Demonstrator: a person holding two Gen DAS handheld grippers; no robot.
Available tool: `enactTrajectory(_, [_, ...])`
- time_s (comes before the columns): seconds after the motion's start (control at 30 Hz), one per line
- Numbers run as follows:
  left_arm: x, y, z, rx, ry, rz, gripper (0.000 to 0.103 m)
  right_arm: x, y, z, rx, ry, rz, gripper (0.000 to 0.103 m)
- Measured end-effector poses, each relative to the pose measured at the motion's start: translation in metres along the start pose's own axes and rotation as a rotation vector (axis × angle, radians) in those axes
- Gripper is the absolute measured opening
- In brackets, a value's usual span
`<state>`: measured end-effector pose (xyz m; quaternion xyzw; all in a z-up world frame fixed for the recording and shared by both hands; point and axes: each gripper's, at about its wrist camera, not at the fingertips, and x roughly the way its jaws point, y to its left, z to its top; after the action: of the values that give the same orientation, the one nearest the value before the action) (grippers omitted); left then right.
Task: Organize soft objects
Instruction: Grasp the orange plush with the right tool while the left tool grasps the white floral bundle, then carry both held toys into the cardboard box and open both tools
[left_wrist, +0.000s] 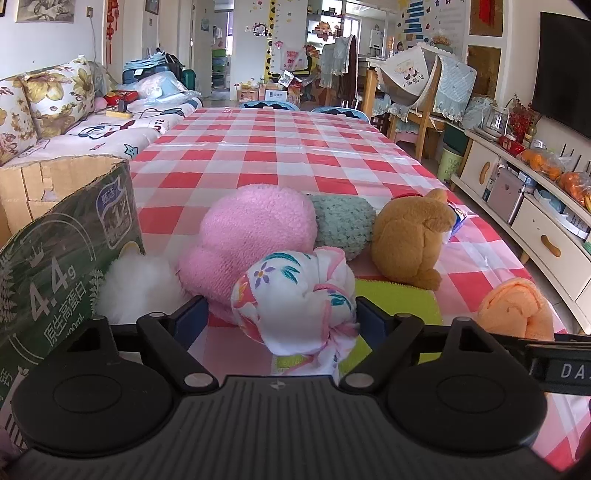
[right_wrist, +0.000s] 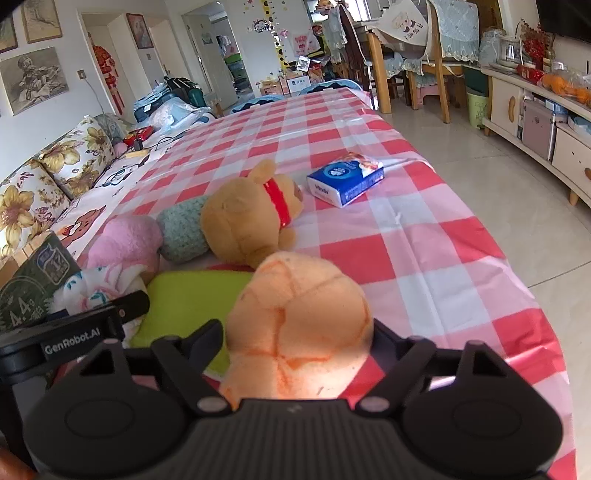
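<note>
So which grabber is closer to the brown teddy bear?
Hard to call, perhaps the right. The right gripper straddles the orange plush, with the brown teddy bear right behind it. The left gripper straddles the floral cloth bundle, the bear farther off to its right.

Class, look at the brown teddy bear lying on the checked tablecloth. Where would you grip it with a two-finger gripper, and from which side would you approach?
Grip the brown teddy bear across its rounded body, below the red collar. It lies on its side with its back towards the cameras, so come down from above. The teal knitted roll crowds its left side, so keep the fingers clear of that, probably by closing front to back.
</note>
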<state>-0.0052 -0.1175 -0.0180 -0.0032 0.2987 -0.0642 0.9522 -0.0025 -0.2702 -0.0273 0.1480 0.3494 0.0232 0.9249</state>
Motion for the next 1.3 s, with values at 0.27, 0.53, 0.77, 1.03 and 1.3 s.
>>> enactTrajectory(0.27, [0.001,0.003,0.0,-0.001,-0.004,-0.023,0.079,0.002,-0.001,-0.001,0.013,0.012,0.038,0.075])
enactTrajectory(0.53, [0.0,0.005,0.0,-0.01,0.0,-0.044,0.069,0.002,0.009,-0.001,-0.023,0.022,0.053,0.071])
enactTrajectory(0.77, [-0.009,0.011,0.0,-0.023,-0.017,-0.046,0.067,-0.003,0.017,0.003,-0.044,0.003,0.056,0.07])
enactTrajectory(1.03, [-0.023,0.024,0.004,-0.043,-0.047,-0.014,0.067,-0.011,0.028,0.008,-0.047,-0.018,0.069,0.07])
enactTrajectory(1.3, [-0.044,0.034,0.011,-0.061,-0.079,0.0,0.067,-0.023,0.048,0.016,-0.062,-0.053,0.1,0.07])
